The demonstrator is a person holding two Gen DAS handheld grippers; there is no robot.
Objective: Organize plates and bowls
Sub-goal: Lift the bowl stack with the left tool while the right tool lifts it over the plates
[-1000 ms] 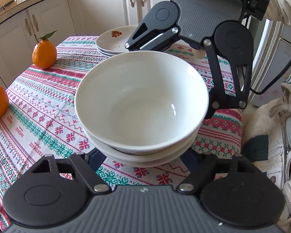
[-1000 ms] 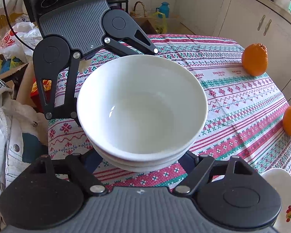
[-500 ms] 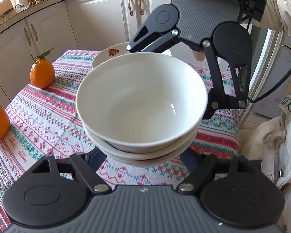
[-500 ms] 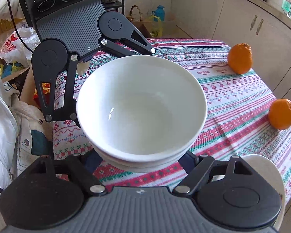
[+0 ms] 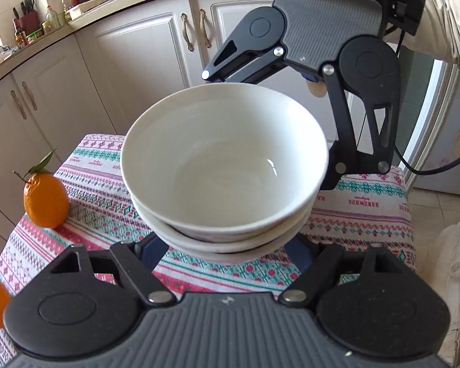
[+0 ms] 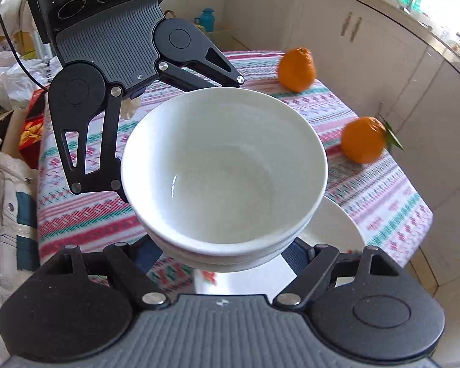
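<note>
Stacked white bowls [image 5: 224, 165] held above patterned tablecloth [image 5: 101, 190]; orange [image 5: 45, 200] at left

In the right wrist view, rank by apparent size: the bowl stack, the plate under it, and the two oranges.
1. bowl stack, though it is nearest the camera.
2. plate, mostly hidden by the bowls, so its true extent is unsure.
3. The near orange and far orange look alike; no ranking.

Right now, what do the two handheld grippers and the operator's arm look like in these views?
Both the left gripper and the right gripper have a grey ribbed body, round black hubs and black linkage fingers with silver pivot pins. A black cable trails from the right one, whose holder wears a cream sleeve. Three round lenses sit atop the left one.
</note>
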